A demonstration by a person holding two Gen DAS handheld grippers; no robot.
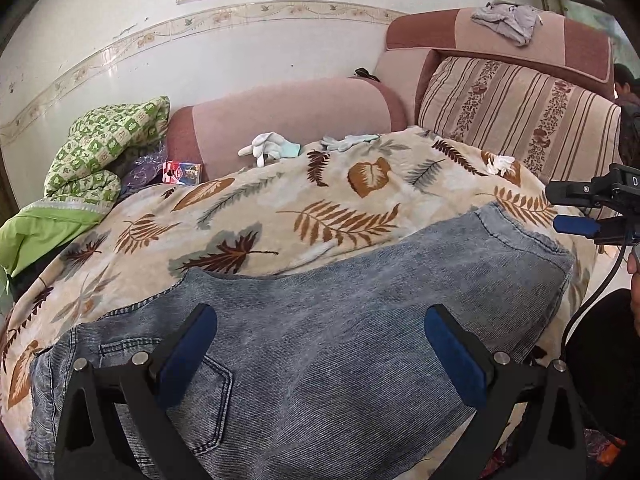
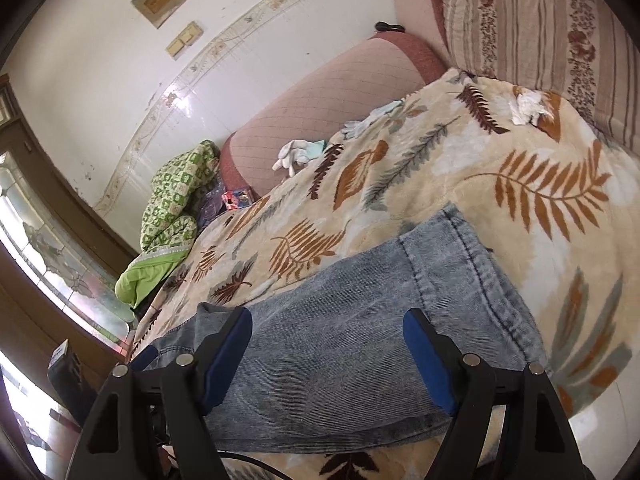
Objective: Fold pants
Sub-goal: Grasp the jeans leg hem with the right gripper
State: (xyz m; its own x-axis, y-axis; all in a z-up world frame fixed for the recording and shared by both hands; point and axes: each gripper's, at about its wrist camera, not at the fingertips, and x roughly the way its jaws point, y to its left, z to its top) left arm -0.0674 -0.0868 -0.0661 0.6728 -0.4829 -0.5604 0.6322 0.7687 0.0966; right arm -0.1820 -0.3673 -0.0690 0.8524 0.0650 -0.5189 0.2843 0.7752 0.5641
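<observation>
Light blue jeans [image 1: 340,320] lie folded flat on a leaf-print blanket [image 1: 280,208], back pocket at the lower left, hem end at the right. My left gripper [image 1: 320,344] hovers over the waist end, jaws wide apart, nothing between the blue pads [image 1: 188,356]. In the right wrist view the jeans [image 2: 360,340] run under my right gripper [image 2: 328,356], which stands open above the leg end near the hem [image 2: 480,272]. At the right edge of the left wrist view the right gripper [image 1: 588,216] shows from the side.
The blanket covers a pink sofa [image 1: 288,108] with a striped cushion [image 1: 516,116]. White gloves [image 1: 272,148], a crumpled tissue [image 2: 528,108], a green quilt [image 1: 104,140] and a small box [image 1: 182,172] lie around. A grey cloth [image 1: 508,20] sits on the backrest.
</observation>
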